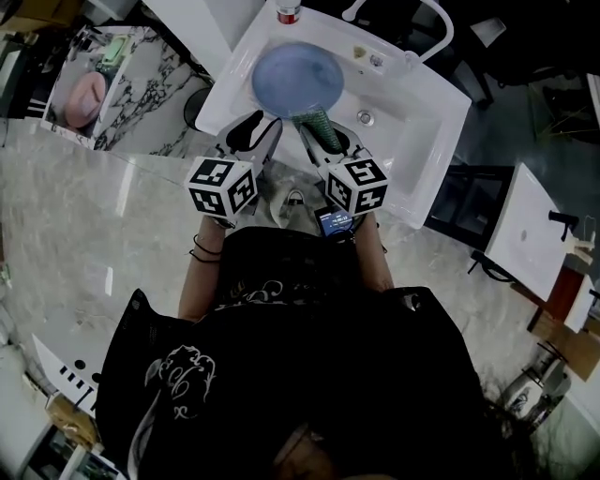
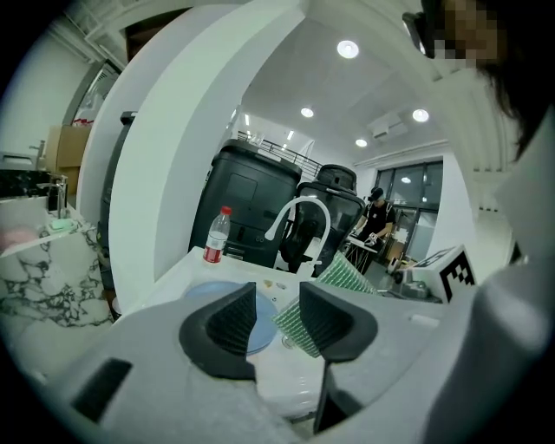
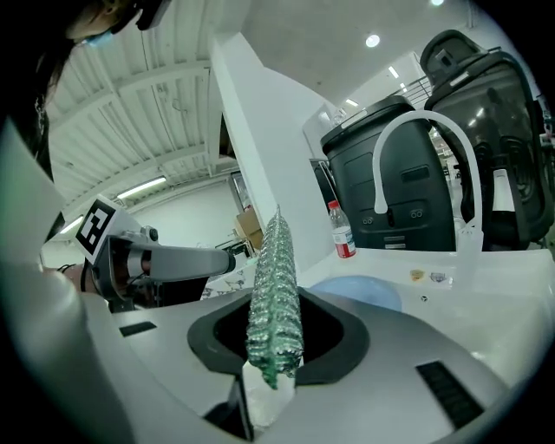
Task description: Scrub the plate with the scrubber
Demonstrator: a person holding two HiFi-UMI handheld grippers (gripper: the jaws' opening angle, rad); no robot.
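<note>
— Head view first: what do we have at the sink [image 1: 436,122]?
— We see the blue plate [image 1: 291,75] lying flat in the white sink, toward twelve o'clock from both grippers. A red-capped bottle [image 1: 288,11] stands on the rim at the plate's twelve o'clock.
— And the scrubber?
— We find the green scrubber [image 1: 317,120] in the right gripper [image 1: 323,133], reaching the plate's five o'clock edge. In the right gripper view the jaws are pressed together on it. The scrubber [image 3: 276,277] stands edge-on between the pads, with the plate [image 3: 360,290] beyond at two o'clock and the white faucet [image 3: 380,178] arching above it.
— The left gripper?
— We place the left gripper [image 1: 264,127] just beside the right, at its nine o'clock, by the sink's front rim. In the left gripper view its jaws stand partly apart and hold nothing. The plate [image 2: 260,325] shows through the gap, farther off, and the scrubber [image 2: 338,270] sits at two o'clock behind the right-hand pad.
— Is anything touching the plate?
— We cannot tell whether the scrubber touches it. The left jaws are apart from it.
</note>
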